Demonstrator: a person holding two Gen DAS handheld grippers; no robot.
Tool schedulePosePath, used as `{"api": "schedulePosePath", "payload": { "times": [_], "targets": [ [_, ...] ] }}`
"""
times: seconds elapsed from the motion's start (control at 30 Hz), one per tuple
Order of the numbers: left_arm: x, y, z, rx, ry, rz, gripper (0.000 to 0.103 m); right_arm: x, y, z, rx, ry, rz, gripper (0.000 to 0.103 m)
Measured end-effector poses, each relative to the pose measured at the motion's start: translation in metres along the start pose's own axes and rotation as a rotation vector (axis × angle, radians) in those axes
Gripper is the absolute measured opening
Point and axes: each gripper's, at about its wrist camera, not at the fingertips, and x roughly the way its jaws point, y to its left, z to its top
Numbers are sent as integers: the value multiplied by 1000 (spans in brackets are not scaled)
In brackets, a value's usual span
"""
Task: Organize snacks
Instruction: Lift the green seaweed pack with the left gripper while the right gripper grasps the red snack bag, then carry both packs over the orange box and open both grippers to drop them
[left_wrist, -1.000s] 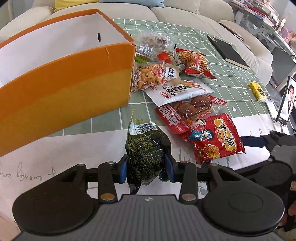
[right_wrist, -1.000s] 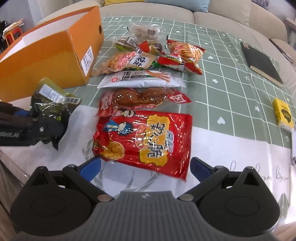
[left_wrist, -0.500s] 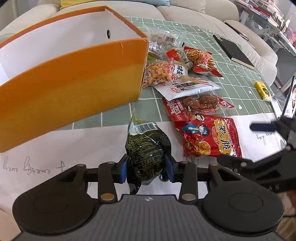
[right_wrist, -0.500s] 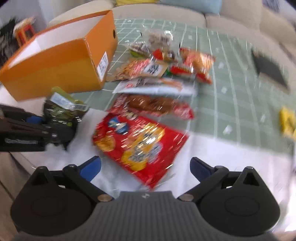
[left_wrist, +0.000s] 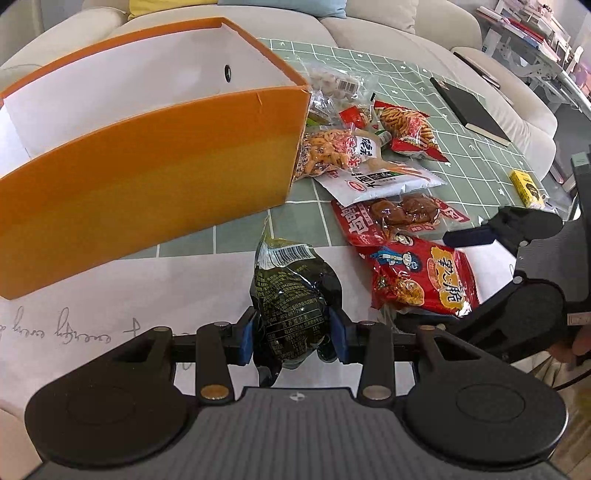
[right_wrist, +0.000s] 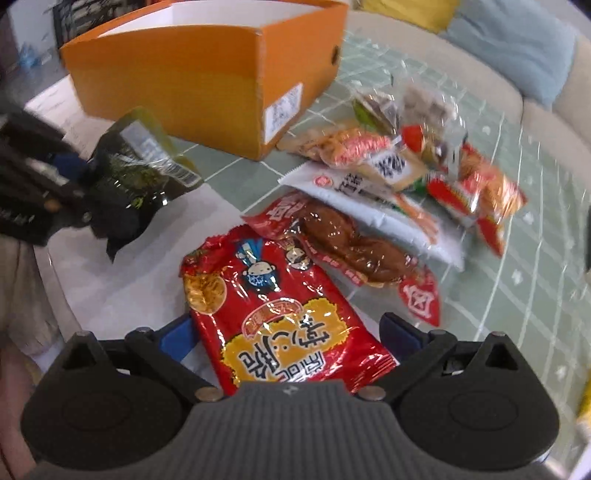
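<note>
My left gripper (left_wrist: 293, 334) is shut on a dark green snack packet (left_wrist: 288, 291), held above the table in front of the open orange box (left_wrist: 147, 177). The packet also shows in the right wrist view (right_wrist: 136, 177) at the left. My right gripper (right_wrist: 288, 332) is open, its blue-padded fingers on either side of the near end of a red snack bag (right_wrist: 280, 314) lying on the table. That bag shows in the left wrist view (left_wrist: 421, 280), with the right gripper (left_wrist: 469, 236) over it.
Several more snack packets (left_wrist: 369, 155) lie in a row beside the orange box (right_wrist: 207, 74). A black notebook (left_wrist: 469, 107) and a small yellow box (left_wrist: 526, 186) lie on the green checked cloth. A sofa runs behind the table.
My right gripper has moved down and forward, so its open fingers now straddle the red bag. My left gripper still holds the green packet, and the box appears farther left in its view.
</note>
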Motion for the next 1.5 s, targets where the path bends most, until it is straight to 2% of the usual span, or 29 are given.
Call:
{"api": "schedulePosePath", "payload": {
  "times": [0.17, 0.27, 0.47, 0.63, 0.87, 1.0, 1.23, 1.5],
  "targets": [
    [-1, 2, 0, -5, 2, 0, 45, -2, 8, -5, 82, -21, 17, 84],
    [-1, 1, 1, -3, 3, -5, 45, -7, 16, -8, 120, -3, 9, 81],
    [-7, -1, 1, -2, -12, -2, 45, -18, 24, -11, 228, -1, 39, 80],
    [-20, 1, 1, -14, -41, 4, 45, -40, 23, -6, 321, -58, 69, 80],
    [-52, 1, 9, -16, -134, -5, 45, -74, 19, 6, 416, -162, 52, 80],
    [-73, 4, 21, -25, -201, -3, 45, -92, 17, 25, 433, -228, 23, 80],
    [-107, 21, 50, -62, -291, 50, 45, -113, 23, 79, 407, -321, 42, 80],
    [-123, 56, 88, -98, -290, 151, 45, -113, 48, 146, 328, -363, 61, 80]
  ]
}}
